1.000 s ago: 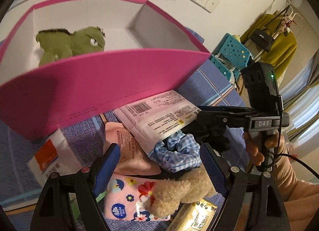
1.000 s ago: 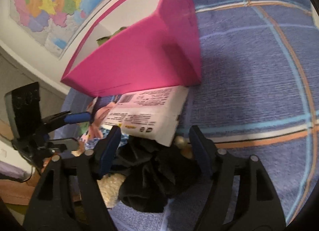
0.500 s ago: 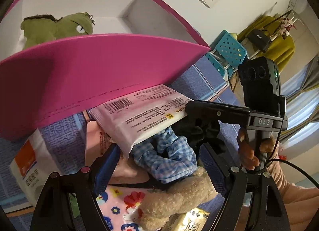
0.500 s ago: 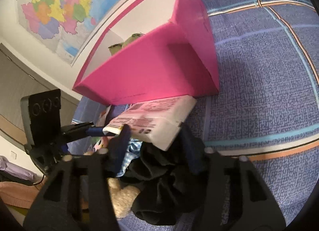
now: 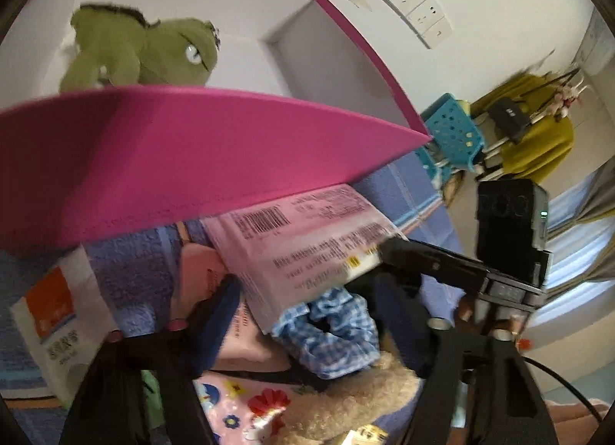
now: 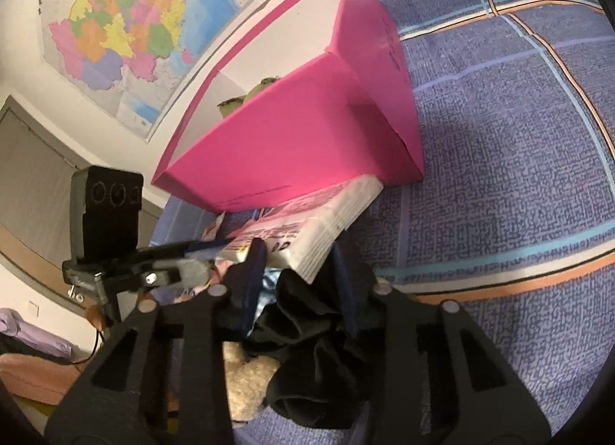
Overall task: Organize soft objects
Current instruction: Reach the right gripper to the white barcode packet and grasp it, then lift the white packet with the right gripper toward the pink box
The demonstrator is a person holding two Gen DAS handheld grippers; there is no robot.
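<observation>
Left claw [image 5: 307, 314]: jaws closing around the blue checked scrunchie [image 5: 330, 333]; whether the pads press it yet, cannot tell.
Right claw [image 6: 298, 291]: jaws closing on the black scrunchie [image 6: 315, 360], bunched between the two pads and touching both.
Ahead of both claws: pink box [image 5: 192, 156], near wall close in front, open top above; green plush toy [image 5: 142, 52] inside at its left.
Between claws and box: white-and-pink pack [image 5: 307, 237], one end against the box wall, the other lying over the scrunchies.
Open room: bare blue checked cloth [image 6: 499, 175] right of the right claw, past the box corner.
Crowded side: left of and below the left claw, orange-and-white packet [image 5: 57, 322], flowered pouch [image 5: 246, 406], beige plush [image 5: 357, 402].
Hard to make out: left claw's fingers blurred; beige plush cut off by both claw frames; box floor mostly hidden.
</observation>
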